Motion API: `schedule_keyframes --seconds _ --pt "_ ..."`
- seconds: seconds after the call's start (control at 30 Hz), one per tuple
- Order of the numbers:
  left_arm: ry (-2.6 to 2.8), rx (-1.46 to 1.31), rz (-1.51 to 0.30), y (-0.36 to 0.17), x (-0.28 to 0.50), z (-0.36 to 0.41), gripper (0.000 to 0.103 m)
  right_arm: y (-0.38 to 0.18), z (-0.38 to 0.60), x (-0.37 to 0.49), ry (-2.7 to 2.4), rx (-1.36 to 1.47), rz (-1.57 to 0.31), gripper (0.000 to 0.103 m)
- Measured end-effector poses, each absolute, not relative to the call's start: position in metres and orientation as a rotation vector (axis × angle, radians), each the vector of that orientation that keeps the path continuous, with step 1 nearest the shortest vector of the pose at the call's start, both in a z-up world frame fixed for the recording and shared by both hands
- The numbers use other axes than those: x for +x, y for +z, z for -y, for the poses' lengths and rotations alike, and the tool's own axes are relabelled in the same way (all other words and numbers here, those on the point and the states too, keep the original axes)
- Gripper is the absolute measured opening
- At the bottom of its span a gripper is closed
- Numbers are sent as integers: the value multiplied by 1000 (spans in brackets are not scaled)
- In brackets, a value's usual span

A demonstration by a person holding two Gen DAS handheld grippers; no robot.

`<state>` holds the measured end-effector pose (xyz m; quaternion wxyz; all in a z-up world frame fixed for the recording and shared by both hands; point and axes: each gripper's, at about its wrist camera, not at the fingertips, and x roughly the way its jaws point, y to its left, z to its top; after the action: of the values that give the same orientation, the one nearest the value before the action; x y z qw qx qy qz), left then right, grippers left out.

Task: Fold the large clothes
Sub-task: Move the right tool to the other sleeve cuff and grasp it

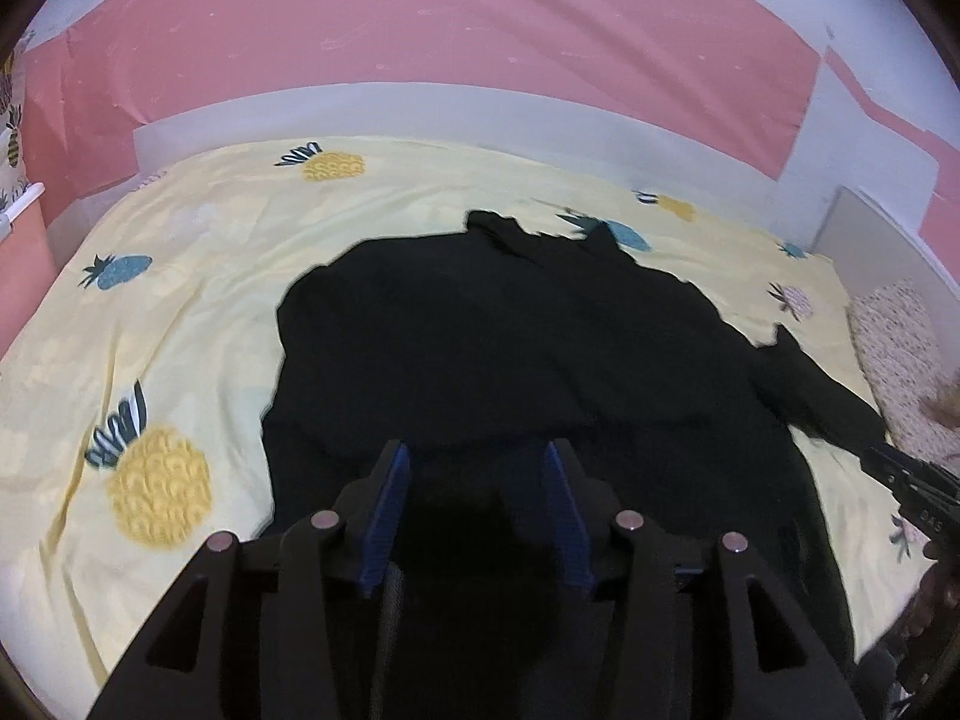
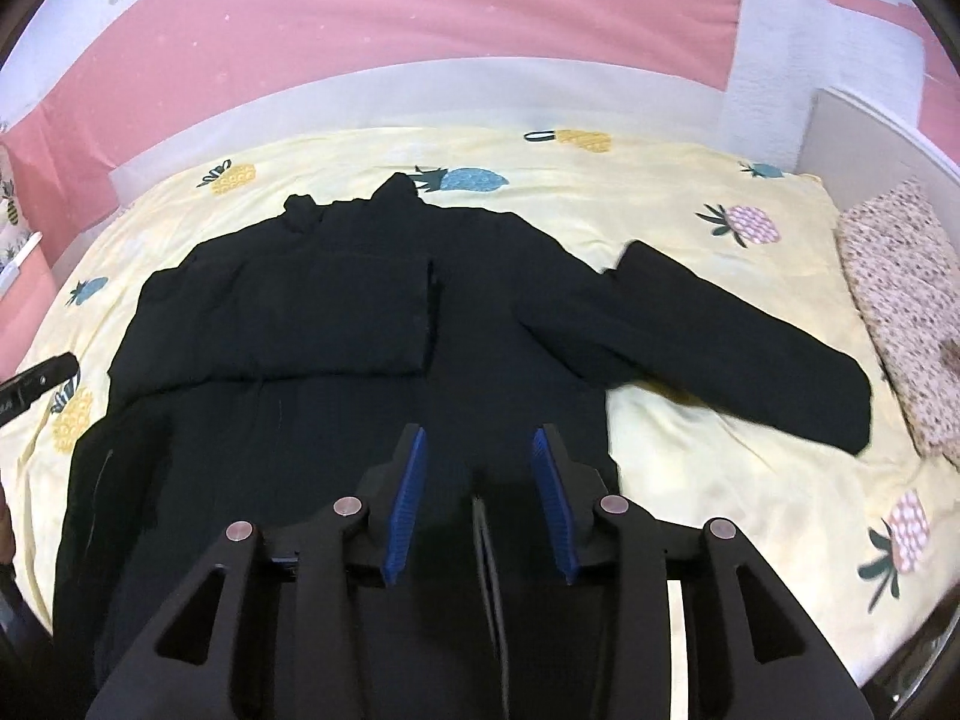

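A large black jacket [image 2: 336, 324] lies spread on a yellow pineapple-print bed sheet [image 2: 690, 480], collar toward the far wall. Its right sleeve [image 2: 720, 348] stretches out to the right. The left part looks folded over the body. In the left wrist view the jacket [image 1: 510, 348] fills the middle. My left gripper [image 1: 477, 456] is open and empty, hovering over the jacket's near hem. My right gripper [image 2: 480, 438] is open and empty above the jacket's lower middle. The right gripper shows at the right edge of the left wrist view [image 1: 918, 486]; the left one shows at the left edge of the right wrist view [image 2: 36, 390].
A pink and white wall [image 2: 420, 18] stands behind the bed. A speckled knitted blanket [image 2: 900, 312] lies at the bed's right edge beside a white board [image 2: 870, 138]. Bare sheet [image 1: 150, 330] lies left of the jacket.
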<state>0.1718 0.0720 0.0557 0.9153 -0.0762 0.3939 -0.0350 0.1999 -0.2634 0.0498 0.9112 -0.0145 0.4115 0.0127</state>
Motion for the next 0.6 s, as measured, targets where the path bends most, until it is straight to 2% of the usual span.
schedule_keyframes --seconds 0.3,0.6 --pt "-100 -128 -835 64 133 -33 50 52 287 162 -4 5 -847 38" --pt "-130 -94 -866 59 130 -1 50 45 312 154 -41 36 -850 39"
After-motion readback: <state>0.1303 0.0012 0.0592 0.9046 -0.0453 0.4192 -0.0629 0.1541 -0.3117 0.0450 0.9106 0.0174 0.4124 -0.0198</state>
